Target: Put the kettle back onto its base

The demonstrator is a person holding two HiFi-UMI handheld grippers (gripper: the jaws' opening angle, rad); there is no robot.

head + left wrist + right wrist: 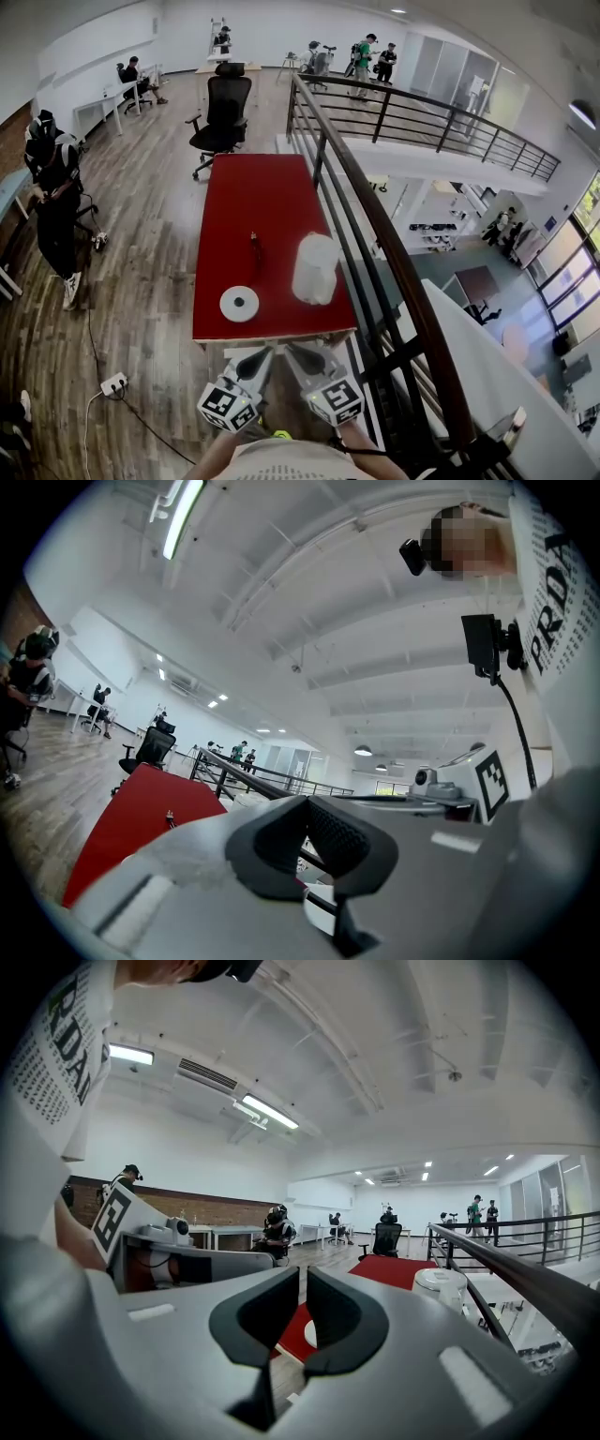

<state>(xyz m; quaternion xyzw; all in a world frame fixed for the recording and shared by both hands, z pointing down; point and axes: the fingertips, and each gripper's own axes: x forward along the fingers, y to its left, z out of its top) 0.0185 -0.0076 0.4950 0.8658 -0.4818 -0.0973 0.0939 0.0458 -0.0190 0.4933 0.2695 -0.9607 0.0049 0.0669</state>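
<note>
Two hand-held tools hover side by side just short of the near edge of a red bench (pixel 262 202), both aimed along it. The left tool (pixel 263 353) has its jaws pressed together with nothing between them; the right tool (pixel 292 350) is likewise closed and empty, only a thin slit showing between its pads. On the bench's near end lies the round white base (pixel 239 303), bare, towards the left side. The white kettle (pixel 315 269) stands upright on the bench top, off the base, near it but apart, a little farther back and close to the right edge. Beyond them, around mid-bench, sits a small dark object (pixel 254 242) too small to identify. A dark metal railing (pixel 394 244) runs along the bench's right side, above a drop to a lower level. On the wooden floor (pixel 150 244) to the left lies a white power strip (pixel 113 383), and farther off a person (pixel 54 202) in dark clothes stands. A black office chair (pixel 223 112) faces the bench's far end, with more people at the back of the hall
</note>
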